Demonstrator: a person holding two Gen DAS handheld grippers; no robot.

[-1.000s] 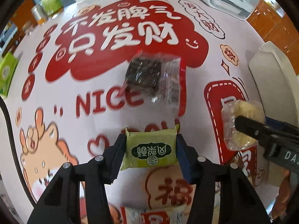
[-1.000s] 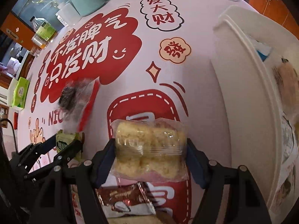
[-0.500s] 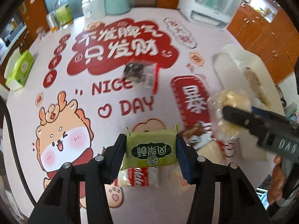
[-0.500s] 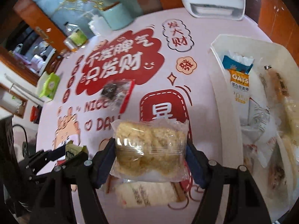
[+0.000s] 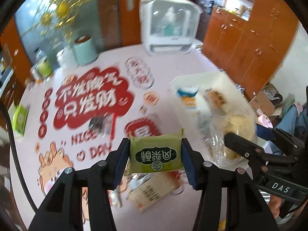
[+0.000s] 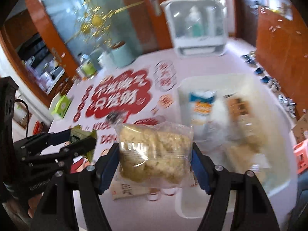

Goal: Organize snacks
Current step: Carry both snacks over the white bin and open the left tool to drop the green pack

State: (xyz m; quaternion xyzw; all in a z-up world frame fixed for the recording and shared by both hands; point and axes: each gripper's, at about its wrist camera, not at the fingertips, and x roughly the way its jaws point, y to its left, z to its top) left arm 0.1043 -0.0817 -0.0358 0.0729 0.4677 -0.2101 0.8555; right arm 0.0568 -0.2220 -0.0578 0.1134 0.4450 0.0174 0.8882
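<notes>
Two black hand-held grippers with blue finger pads are raised above a pale pink table (image 5: 173, 73) printed with red cartoon graphics and Chinese characters. In the left wrist view, the left gripper (image 5: 155, 155) is closed on a flat green foil snack packet with a dark oval label (image 5: 155, 155), pinched at both short ends and held level at the centre of the frame. At about three o'clock from it, the right gripper (image 5: 233, 142) reaches in from the side. In the right wrist view, the right gripper (image 6: 155, 156) is clamped on a clear plastic bag of pale yellow puffed-rice cake (image 6: 155, 154), gripped at its two sides. Beyond that bag, at about two o'clock, sits a white rectangular plastic tray (image 6: 184, 84) holding several blurred packets, among them a white packet with blue and orange print (image 6: 201, 104). A dark snack in clear wrap (image 5: 101, 124) lies on the table at about eleven o'clock from the green packet. A beige wrapped bar (image 5: 152, 191) lies on the table directly beneath the left gripper. A white box-shaped appliance (image 5: 168, 27) stands at the table's far edge, with a mint green canister (image 5: 84, 51) at its nine o'clock.
</notes>
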